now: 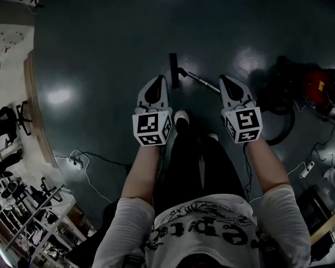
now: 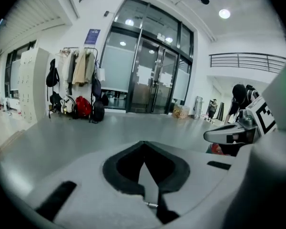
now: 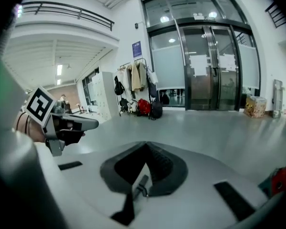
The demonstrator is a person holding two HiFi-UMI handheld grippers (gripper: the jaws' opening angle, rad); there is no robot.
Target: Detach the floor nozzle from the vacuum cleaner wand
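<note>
In the head view the black floor nozzle (image 1: 173, 70) lies on the dark floor, joined to the thin metal wand (image 1: 204, 82) that runs right toward the red vacuum body (image 1: 314, 86). Both grippers are held up side by side well above the floor, apart from the vacuum. My left gripper (image 1: 157, 82) is shut with nothing in it, its tip over the nozzle in the picture. My right gripper (image 1: 226, 82) is shut and empty too, its tip over the wand's far end. In the gripper views the left gripper (image 2: 144, 149) and right gripper (image 3: 145, 151) show jaws meeting, with only hall floor beyond.
A black hose (image 1: 286, 128) loops from the vacuum body. A power strip with cable (image 1: 75, 159) lies at the left, another (image 1: 306, 171) at the right. Shelves and chairs (image 1: 11, 121) line the left. Glass doors (image 2: 155, 80) and a coat rack with bags (image 2: 78, 104) stand across the hall.
</note>
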